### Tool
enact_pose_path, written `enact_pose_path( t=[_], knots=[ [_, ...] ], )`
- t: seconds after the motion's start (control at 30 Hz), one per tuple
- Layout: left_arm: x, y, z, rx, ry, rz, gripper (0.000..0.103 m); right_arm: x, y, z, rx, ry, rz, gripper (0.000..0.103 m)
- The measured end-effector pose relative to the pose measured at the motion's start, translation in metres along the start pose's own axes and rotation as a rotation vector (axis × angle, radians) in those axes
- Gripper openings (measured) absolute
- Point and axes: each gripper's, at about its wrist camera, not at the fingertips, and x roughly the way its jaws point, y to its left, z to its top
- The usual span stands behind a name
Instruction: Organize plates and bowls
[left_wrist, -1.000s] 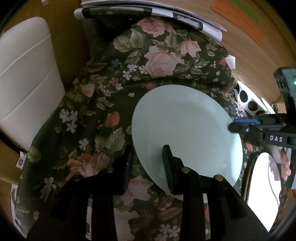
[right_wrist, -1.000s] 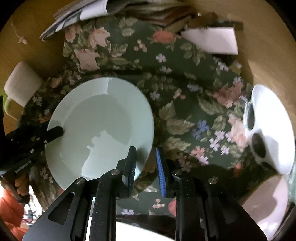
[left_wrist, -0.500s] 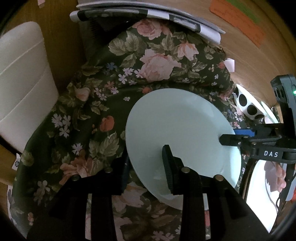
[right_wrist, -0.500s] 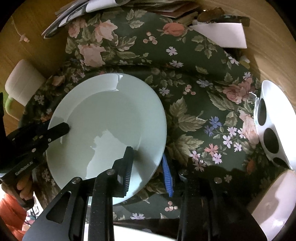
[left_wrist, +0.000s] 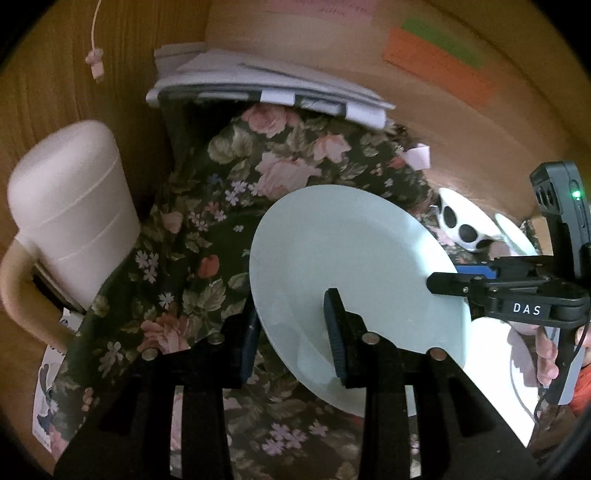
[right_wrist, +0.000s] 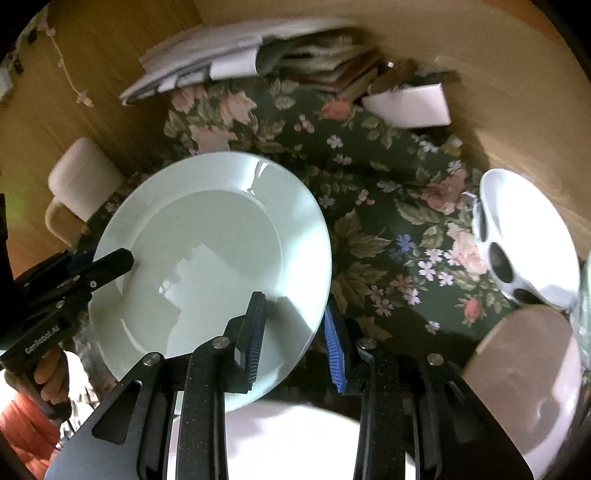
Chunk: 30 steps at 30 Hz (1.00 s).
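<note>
A pale green plate (left_wrist: 354, 266) is held off the floral tablecloth (left_wrist: 192, 258), tilted. It also shows in the right wrist view (right_wrist: 210, 254). My left gripper (left_wrist: 291, 332) straddles the plate's near-left rim, one finger above and one below. My right gripper (right_wrist: 295, 336) straddles the opposite rim the same way. Both pairs of jaws stand wide; firm contact with the rim cannot be told. The right gripper shows at the plate's right edge in the left wrist view (left_wrist: 454, 280). The left gripper shows at the plate's left edge in the right wrist view (right_wrist: 110, 262).
A white bowl with black spots (right_wrist: 524, 240) lies at the right. A pinkish plate (right_wrist: 524, 373) and a white plate (right_wrist: 295, 439) lie close below. A stack of papers (left_wrist: 266, 88) sits at the back. A white chair (left_wrist: 66, 221) stands left.
The plate has risen off the cloth and tilted, with both grippers moving up with it. The view has widened to show more of the wall and papers.
</note>
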Motion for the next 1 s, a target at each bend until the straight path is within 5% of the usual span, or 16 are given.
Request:
enact_pose_path(
  t=[1.0],
  knots=[
    [-0.080, -0.068, -0.043, 0.067, -0.075, -0.080, 0.033, -0.103, -0.003, -0.082, 0.031, -0.188, -0.032, 0.029]
  ],
)
